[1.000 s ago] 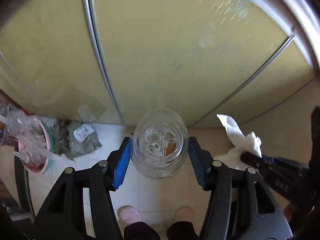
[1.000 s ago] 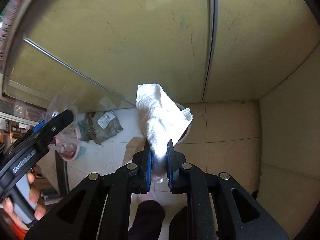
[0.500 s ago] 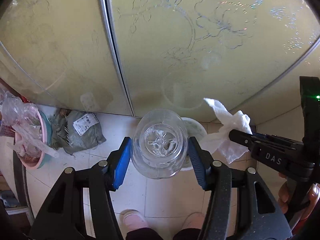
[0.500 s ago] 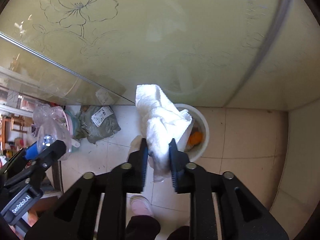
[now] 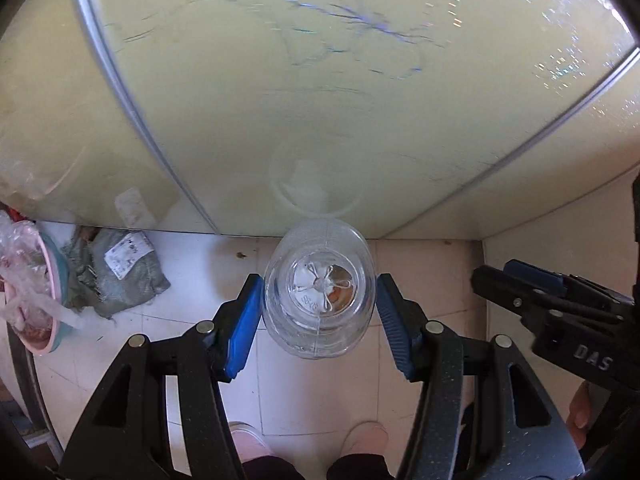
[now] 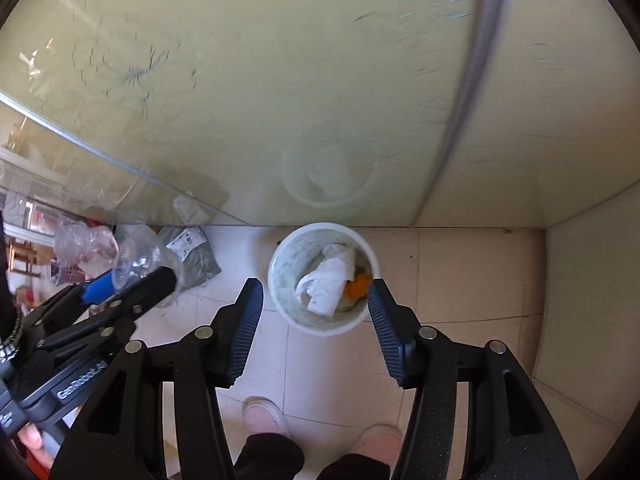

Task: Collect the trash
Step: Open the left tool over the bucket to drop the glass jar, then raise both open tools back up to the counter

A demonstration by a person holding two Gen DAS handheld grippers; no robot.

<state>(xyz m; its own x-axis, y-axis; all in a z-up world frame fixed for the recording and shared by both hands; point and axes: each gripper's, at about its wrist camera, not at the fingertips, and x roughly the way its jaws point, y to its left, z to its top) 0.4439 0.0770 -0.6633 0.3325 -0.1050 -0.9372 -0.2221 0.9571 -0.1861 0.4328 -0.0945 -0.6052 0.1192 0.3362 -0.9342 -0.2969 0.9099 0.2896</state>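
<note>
Down on the tiled floor (image 6: 328,360), hard against the frosted glass door (image 6: 280,80), stands the white bin (image 6: 280,280), with a crumpled paper towel (image 6: 326,284) and something orange lying inside. Directly above it hangs the right gripper (image 6: 316,316), its blue pads spread wide and holding nothing, while the left gripper (image 5: 318,312) is clamped on a clear plastic bottle (image 5: 320,300) whose long axis points straight down along the fingers, base toward the floor. Judging by the left wrist view, where bin contents show through the bottle's base, the bottle already sits roughly over the bin, so the left hand looks the one to let go next.
</note>
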